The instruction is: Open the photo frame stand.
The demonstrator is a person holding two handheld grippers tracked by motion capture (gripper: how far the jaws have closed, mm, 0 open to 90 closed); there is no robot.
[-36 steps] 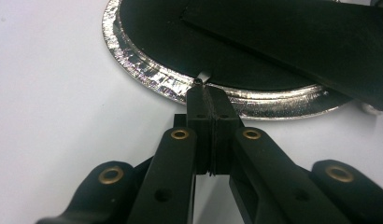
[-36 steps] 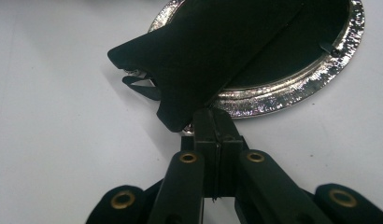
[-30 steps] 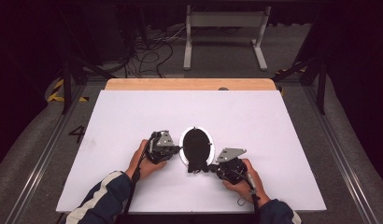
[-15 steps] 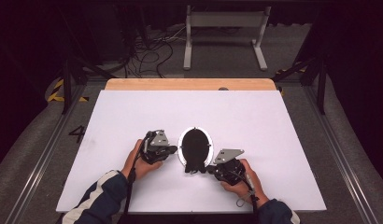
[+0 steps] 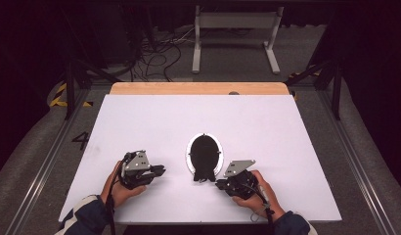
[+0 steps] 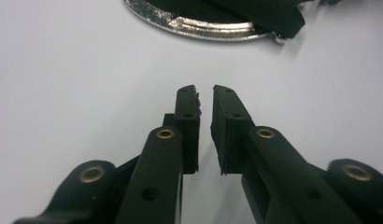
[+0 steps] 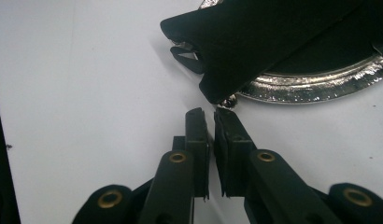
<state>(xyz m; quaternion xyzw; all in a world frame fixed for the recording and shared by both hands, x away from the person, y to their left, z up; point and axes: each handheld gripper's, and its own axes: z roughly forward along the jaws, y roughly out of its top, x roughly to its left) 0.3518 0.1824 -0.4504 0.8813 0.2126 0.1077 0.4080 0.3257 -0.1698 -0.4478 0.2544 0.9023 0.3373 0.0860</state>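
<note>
Black cloth item [image 5: 204, 157], maybe a small pouch or folded fabric, lying on round silver plate [image 5: 189, 161] near front centre of white table [image 5: 286, 147]. Cloth dark, matte, oval from above, with a narrower tail hanging over plate's near rim onto tabletop. Small metal bit at that tail, possibly a zip pull or clasp, too small to tell. Plate rim shiny, crinkled-looking, foil-like in the gripper views.

Left gripper [image 5: 159, 170] held low over table, left of plate and apart from it, jaws aimed right toward plate. Left hand [image 5: 118, 188] wrapped around gripper body, patterned sleeve [image 5: 86, 220] at bottom edge. Left gripper [image 6: 204, 91] jaws a narrow slit apart, just been opening, nothing between them, bare table under tips; plate [image 6: 203, 25] and cloth edge [image 6: 273, 14] well ahead.

Right gripper [image 5: 219, 184] just right of cloth tail, jaws aimed left at it, very near or touching. Right hand [image 5: 259, 193] gripping body from behind, wrist angled in from bottom right, cable trailing back. Right gripper [image 7: 210, 112] jaws barely parted, just been opening, thin gap between pads, nothing clamped; tips right at cloth [image 7: 273, 42] corner and metal bit [image 7: 228, 101], contact not certain. Plate [image 7: 315, 86] behind.

Wooden strip [image 5: 198, 88] along table's far edge.
</note>
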